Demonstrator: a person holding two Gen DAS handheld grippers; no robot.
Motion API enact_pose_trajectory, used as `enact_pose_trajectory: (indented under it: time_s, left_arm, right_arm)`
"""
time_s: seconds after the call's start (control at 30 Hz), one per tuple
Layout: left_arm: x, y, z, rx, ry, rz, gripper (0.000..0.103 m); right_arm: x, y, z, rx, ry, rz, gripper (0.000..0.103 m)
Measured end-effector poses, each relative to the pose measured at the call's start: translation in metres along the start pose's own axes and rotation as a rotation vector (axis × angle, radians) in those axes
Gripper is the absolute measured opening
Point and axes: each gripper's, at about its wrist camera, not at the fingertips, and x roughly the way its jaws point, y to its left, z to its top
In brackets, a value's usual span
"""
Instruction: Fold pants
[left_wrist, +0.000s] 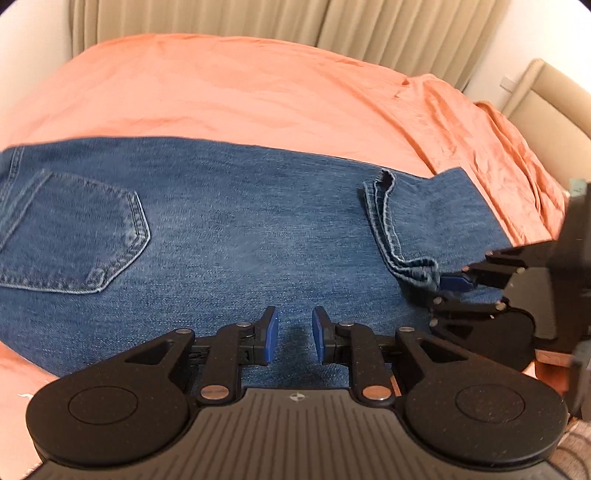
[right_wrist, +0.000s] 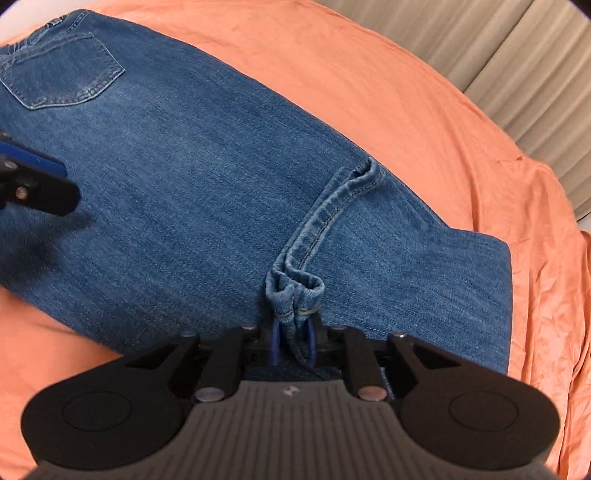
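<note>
Orange sheet (left_wrist: 236, 85) covers a bed, and beige curtains (left_wrist: 388, 26) hang behind it. On the sheet lie blue jeans (left_wrist: 229, 221), folded flat, with a back pocket (left_wrist: 70, 232) facing up at one end. At the other end the leg hems (right_wrist: 295, 291) are laid back over the denim, bunched into a small stitched loop.

That bunched hem sits between the blue pads of the right gripper (right_wrist: 293, 347). The pads stand close on both sides of it, but it is too hard to see if they press it or have let go. In the left wrist view this gripper (left_wrist: 448, 291) reaches in from the right side.

Over the middle of the jeans is the left gripper (left_wrist: 294, 334), a little spread, with nothing between its pads.

Bare sheet lies all around the jeans, wide on the far side and crumpled where it hangs off the right edge.
</note>
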Motion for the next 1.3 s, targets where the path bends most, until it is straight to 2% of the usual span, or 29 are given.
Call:
enact_pose_trajectory:
  time_s: [0.2, 0.3, 0.47, 0.5, 0.57, 0.63, 0.83, 1.1, 1.2, 1.27, 1.3]
  left_arm:
    - [0.006, 0.003, 0.013, -0.044, -0.011, -0.038, 0.033]
    - [0.011, 0.004, 0.023, -0.078, -0.025, -0.069, 0.034]
    - [0.03, 0.01, 0.042, -0.203, -0.025, -0.207, 0.036]
    - [0.037, 0.011, 0.045, -0.229, -0.015, -0.237, 0.036]
    - [0.051, 0.009, 0.05, -0.266, 0.002, -0.281, 0.037]
    - [0.066, 0.007, 0.053, -0.301, 0.017, -0.315, 0.045]
    - [0.115, -0.004, 0.065, -0.332, 0.036, -0.32, 0.05]
    - [0.157, -0.027, 0.08, -0.228, -0.017, -0.331, 0.059]
    - [0.161, -0.033, 0.083, -0.2, -0.036, -0.348, 0.059]
    - [0.16, -0.037, 0.084, -0.175, -0.055, -0.336, 0.041]
    - [0.158, -0.041, 0.085, -0.156, -0.064, -0.305, 0.03]
  right_arm:
    - [-0.031, -0.014, 0.01, 0.094, 0.01, 0.169, 0.035]
    - [-0.045, -0.032, 0.01, 0.159, -0.009, 0.198, 0.036]
    - [-0.058, -0.079, 0.009, 0.233, -0.04, 0.149, 0.035]
    - [-0.057, -0.087, 0.008, 0.241, -0.043, 0.136, 0.033]
    - [-0.051, -0.101, 0.006, 0.26, -0.045, 0.129, 0.021]
    - [-0.041, -0.111, 0.003, 0.292, -0.037, 0.127, 0.021]
    - [-0.008, -0.128, -0.005, 0.323, -0.051, 0.095, 0.021]
    - [0.006, -0.164, -0.032, 0.379, -0.136, 0.079, 0.022]
    - [0.007, -0.175, -0.042, 0.407, -0.145, 0.082, 0.022]
    - [0.007, -0.181, -0.05, 0.424, -0.153, 0.08, 0.022]
    - [0.006, -0.184, -0.054, 0.432, -0.16, 0.075, 0.022]
